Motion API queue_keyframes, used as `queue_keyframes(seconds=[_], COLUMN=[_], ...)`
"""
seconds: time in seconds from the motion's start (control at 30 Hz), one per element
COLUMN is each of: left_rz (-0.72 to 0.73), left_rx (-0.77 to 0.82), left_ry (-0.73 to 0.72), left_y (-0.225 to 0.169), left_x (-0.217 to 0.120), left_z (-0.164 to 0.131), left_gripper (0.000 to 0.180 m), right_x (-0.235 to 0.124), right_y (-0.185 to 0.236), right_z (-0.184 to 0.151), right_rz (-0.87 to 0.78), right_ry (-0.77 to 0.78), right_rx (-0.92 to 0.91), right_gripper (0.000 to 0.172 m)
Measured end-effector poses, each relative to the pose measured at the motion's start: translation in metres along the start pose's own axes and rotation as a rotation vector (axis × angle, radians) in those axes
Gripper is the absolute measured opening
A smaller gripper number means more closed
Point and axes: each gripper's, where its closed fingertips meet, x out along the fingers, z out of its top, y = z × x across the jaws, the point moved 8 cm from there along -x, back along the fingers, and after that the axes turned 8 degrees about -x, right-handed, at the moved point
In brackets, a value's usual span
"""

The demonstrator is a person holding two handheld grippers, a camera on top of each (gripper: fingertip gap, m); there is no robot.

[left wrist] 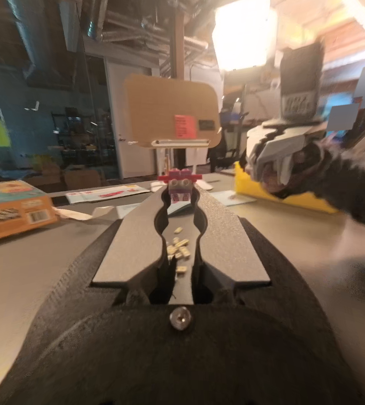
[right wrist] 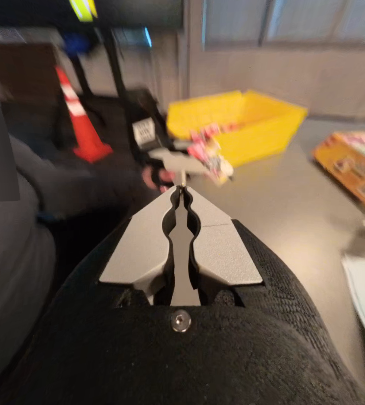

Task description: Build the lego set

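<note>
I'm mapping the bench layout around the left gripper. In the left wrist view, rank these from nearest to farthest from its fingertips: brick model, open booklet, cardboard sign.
1. Brick model: between the left gripper's fingertips.
2. Open booklet: on the table just beyond and below the tips.
3. Cardboard sign: upright on a stand, far side.

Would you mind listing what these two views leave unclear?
- Yellow bin: contents smeared by motion blur in the right wrist view; in the left wrist view the right gripper covers it.
- Brick model in the left gripper: its far side is hidden.
- Orange box: cut off by the left edge.
</note>
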Motion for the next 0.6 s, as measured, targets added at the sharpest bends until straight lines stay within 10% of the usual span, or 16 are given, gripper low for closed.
queue_keyframes(seconds=[0.23,0.6], left_rz=[-0.186,-0.159], left_rx=[-0.315,-0.249], left_ry=[-0.027,0.068], left_y=[-0.031,-0.039], left_x=[0.027,0.034], left_z=[-0.009,-0.019], left_gripper=[0.016,0.016], right_x=[0.004,0.013], right_y=[-0.015,-0.018], right_z=[-0.014,-0.028], right_rz=[0.094,0.109], right_ry=[-0.335,-0.307], right_rx=[0.266,0.305], right_gripper=[0.0,0.0])
